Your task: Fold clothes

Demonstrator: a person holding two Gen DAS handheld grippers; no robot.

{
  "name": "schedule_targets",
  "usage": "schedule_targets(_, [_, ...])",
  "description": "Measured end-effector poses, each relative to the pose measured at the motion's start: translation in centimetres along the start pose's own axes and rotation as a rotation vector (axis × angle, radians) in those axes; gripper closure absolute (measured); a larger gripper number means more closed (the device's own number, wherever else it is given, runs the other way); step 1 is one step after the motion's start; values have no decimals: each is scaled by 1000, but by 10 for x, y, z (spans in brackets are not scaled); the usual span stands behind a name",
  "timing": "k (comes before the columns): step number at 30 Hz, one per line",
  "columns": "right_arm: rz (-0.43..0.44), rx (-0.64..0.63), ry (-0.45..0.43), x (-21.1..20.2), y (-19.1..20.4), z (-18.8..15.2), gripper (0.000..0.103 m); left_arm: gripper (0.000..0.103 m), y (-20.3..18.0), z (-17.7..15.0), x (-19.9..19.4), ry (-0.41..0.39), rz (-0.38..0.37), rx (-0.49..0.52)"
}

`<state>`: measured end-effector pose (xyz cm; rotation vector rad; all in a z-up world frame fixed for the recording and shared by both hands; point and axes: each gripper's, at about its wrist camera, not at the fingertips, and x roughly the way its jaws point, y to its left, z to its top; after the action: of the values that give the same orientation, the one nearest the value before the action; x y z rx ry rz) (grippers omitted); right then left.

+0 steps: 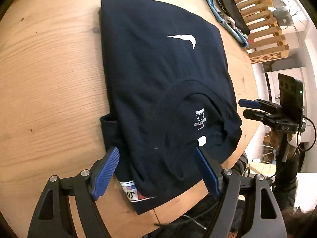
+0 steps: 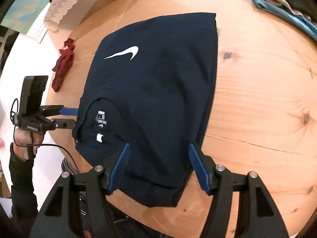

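A small crumpled dark-red cloth (image 2: 63,63) lies at the left edge of the pale pine worktop (image 2: 257,99). Next along, the left hand-held gripper (image 1: 156,149) hovers over the near edge, its blue-padded fingers wide apart and holding nothing.

The navy-blue jersey top with a white swoosh (image 2: 158,89) lies in the middle of the worktop and runs down to the near edge. It is flat, with its sides turned under into a long neat rectangle and its round collar (image 2: 103,103) facing the person. A scrap of coloured print (image 1: 128,192) peeks out beneath its near hem. Whether that is a second garment, I cannot tell.

The right hand-held gripper (image 2: 158,145) hangs over the same near end, also spread open and empty.

This would suit either a top awaiting a last fold end to end or one already folded and just let go. Either way, I'd say the care lies in keeping the side edges square and not snagging the top layer with the pads.

At the far right edge sit a heap of blue patterned and black clothes (image 1: 227,10) and a slatted wooden crate (image 1: 263,29).

By my count there are two grippers, one navy top, one red cloth, one crate, and at least two pieces in the heap.
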<state>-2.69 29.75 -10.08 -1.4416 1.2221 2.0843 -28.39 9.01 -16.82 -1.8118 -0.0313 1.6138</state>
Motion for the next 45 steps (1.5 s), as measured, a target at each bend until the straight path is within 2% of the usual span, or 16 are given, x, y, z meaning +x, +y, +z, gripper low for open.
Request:
schedule_targets(4, [31, 47, 17, 0, -8, -1, 42, 28, -2, 4, 7, 3, 15, 19])
schedule_targets(9, [62, 78, -11, -7, -13, -3, 42, 33, -17, 3, 2, -46, 18, 138])
schedule_targets(11, [65, 79, -6, -8, -15, -3, 42, 43, -21, 4, 4, -46, 37, 169])
schedule_targets(15, [16, 53, 24, 0, -11, -6, 42, 55, -20, 4, 8, -40, 23, 175])
schedule_targets(21, [-18, 30, 36, 10, -9, 2, 42, 55, -11, 4, 8, -32, -15, 140])
schedule_targets(27, [-64, -33, 39, 18, 1, 7, 42, 55, -10, 3, 11, -25, -16, 151])
schedule_targets(28, [-78, -49, 39, 19, 3, 7, 42, 59, -11, 3, 11, -26, -15, 155])
schedule_targets(30, [-110, -85, 30, 20, 8, 8, 46, 68, -10, 3, 11, -29, -5, 162])
schedule_targets(32, [-131, -113, 21, 21, 12, 9, 67, 81, -10, 2, 10, -37, 2, 172])
schedule_targets(34, [-111, -113, 11, 18, 11, 10, 76, 85, -10, 1, 8, -48, -6, 188])
schedule_targets(35, [-101, -113, 5, 16, 11, 11, 83, 86, -11, 0, 7, -56, -16, 196])
schedule_targets(38, [-72, -112, -10, 12, 10, 12, 92, 87, -11, -1, 3, -69, -34, 205])
schedule_targets(45, [-4, -111, -44, 2, 6, 16, 94, 88, -12, 1, -3, -87, -64, 220])
